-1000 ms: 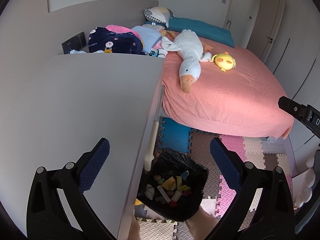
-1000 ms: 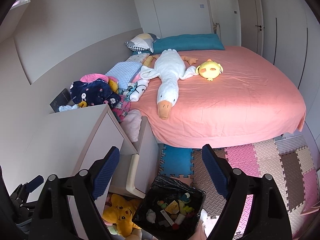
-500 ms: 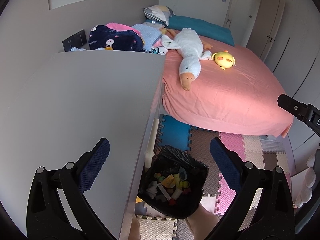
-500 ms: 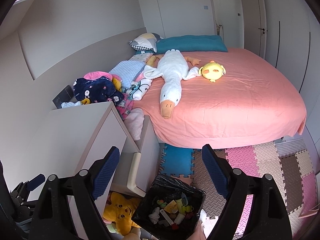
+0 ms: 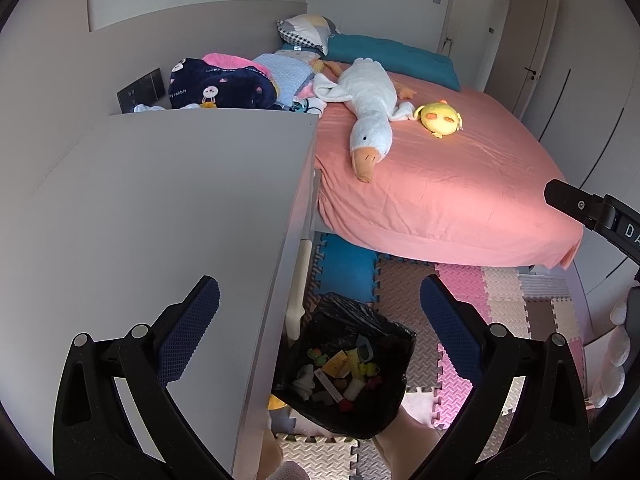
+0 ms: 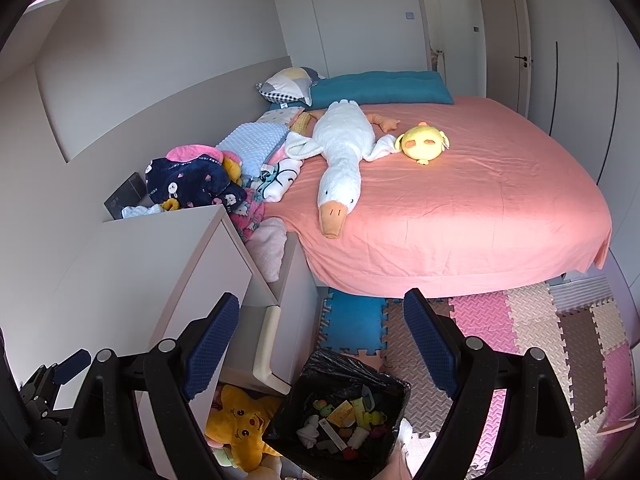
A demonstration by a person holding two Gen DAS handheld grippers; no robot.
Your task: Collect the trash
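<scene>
Nothing has moved: black-lined trash bin point(image 5: 344, 376) holds colourful scraps; both jaws spread.

Two black hand-held grippers with blue-padded jaws

The left gripper point(image 5: 320, 308) and the right gripper point(image 6: 322, 326) look alike: each has black, matte plastic arms built as open, triangular frames, joined by round silver pivot pins near the front. Their fingers point(image 5: 188, 334) carry dark blue pads with a fine, dotted grid texture. In the left wrist view, a further black bar at the right edge shows a small screw and pale lettering, only partly readable.
</scene>
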